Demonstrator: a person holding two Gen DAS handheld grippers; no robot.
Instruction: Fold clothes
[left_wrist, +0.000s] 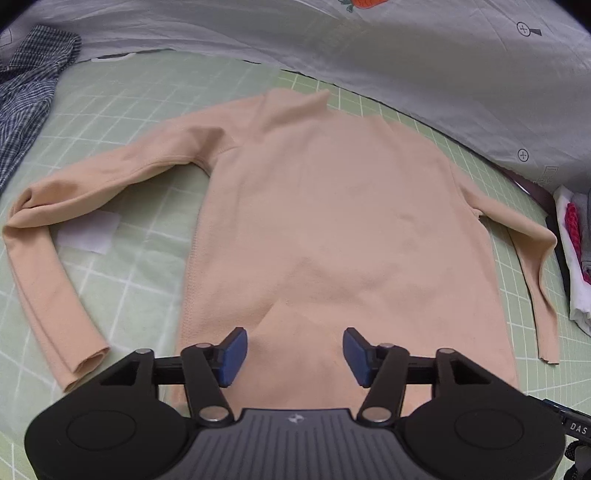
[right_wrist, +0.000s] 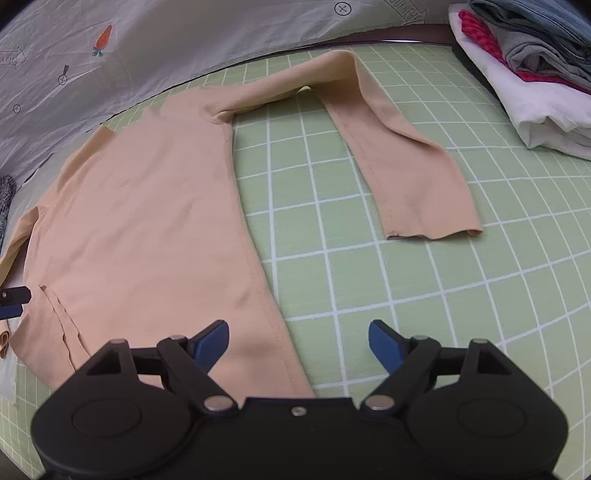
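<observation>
A peach long-sleeved top (left_wrist: 325, 206) lies spread flat on the green gridded mat (left_wrist: 122, 288), collar away from me, both sleeves bent down beside the body. My left gripper (left_wrist: 295, 356) hovers open over the hem's middle, where a small flap of cloth is turned up; nothing is between its blue pads. In the right wrist view the same top (right_wrist: 147, 206) fills the left half, its right sleeve (right_wrist: 399, 155) lying apart on the mat (right_wrist: 424, 295). My right gripper (right_wrist: 299, 345) is open above the hem's right corner, pads clear of the cloth. The left gripper's finger (right_wrist: 13, 301) shows at the left edge.
A grey printed sheet (left_wrist: 424, 62) borders the far side of the mat. A blue checked garment (left_wrist: 26, 96) lies at far left. A white paper patch (left_wrist: 88, 232) sits under the left sleeve. A stack of folded clothes (right_wrist: 535, 74) stands at far right.
</observation>
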